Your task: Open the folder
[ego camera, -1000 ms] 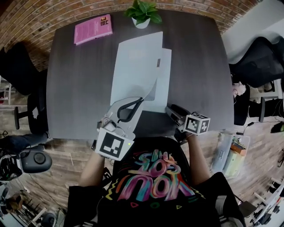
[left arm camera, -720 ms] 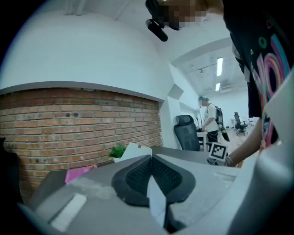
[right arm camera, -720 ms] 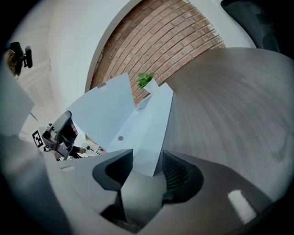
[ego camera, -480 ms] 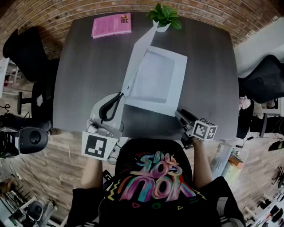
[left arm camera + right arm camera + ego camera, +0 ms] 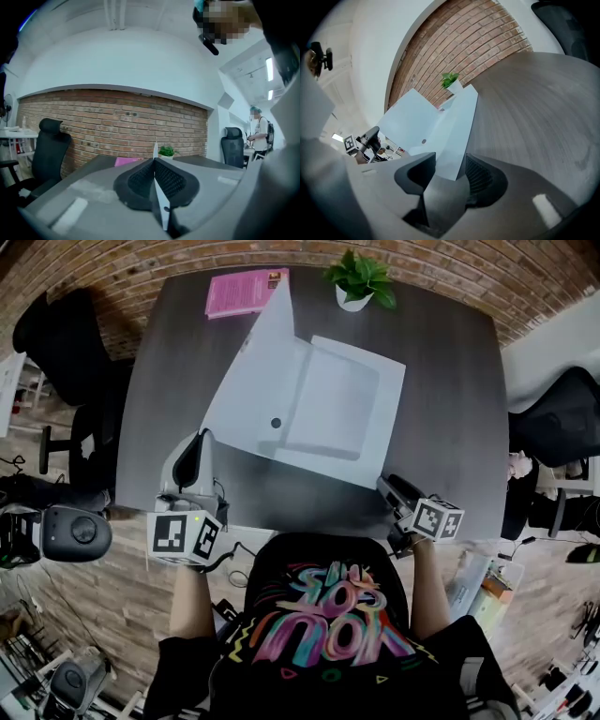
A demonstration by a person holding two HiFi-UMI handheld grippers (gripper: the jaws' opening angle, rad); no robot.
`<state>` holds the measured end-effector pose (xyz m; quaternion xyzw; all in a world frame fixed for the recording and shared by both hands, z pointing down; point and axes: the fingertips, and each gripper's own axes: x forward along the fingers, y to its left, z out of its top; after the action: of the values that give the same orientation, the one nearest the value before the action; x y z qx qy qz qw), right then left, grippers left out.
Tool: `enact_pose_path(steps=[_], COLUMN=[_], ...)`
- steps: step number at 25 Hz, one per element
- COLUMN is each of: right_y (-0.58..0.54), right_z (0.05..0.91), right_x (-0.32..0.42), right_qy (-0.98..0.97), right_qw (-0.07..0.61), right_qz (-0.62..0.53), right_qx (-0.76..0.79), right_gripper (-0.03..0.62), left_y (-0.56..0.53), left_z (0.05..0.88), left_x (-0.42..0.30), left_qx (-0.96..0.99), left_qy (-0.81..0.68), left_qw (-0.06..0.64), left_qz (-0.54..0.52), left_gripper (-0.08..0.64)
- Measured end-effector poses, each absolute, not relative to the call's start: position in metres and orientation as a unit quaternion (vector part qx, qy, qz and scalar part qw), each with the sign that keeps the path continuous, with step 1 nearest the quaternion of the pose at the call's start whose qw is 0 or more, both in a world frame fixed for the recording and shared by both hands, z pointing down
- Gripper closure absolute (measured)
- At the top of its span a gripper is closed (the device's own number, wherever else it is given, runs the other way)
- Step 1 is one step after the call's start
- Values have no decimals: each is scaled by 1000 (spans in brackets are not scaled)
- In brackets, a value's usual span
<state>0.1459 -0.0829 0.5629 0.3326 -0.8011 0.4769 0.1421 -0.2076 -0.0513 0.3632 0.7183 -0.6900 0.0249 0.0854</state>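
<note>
Head view: the folder lies mid-table, cover raised toward my left claw; left gripper view: that claw pinches the cover's thin edge; right gripper view: my right claw stands spread, the folder's near corner just ahead of it.

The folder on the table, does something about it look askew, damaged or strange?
Only its position: the folder lies turned at an angle to the table edges. Its cover stands raised, pinched at the edge in the shut left gripper, which fits opening it. No damage or spill shows.
</note>
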Motion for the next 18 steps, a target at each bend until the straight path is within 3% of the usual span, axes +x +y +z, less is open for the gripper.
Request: enact_pose_path(steps=[18], right_y=[-84], right_z=[560], right_x=[145], right_qy=[-811], right_qw=[168], right_qz=[450], right_qx=[334], right_gripper=[388], left_y=[-40], left_z=[432], left_x=[-305], left_qx=[605], left_qy=[-785], left_qw=[118], left_qz=[65], left_gripper=[544])
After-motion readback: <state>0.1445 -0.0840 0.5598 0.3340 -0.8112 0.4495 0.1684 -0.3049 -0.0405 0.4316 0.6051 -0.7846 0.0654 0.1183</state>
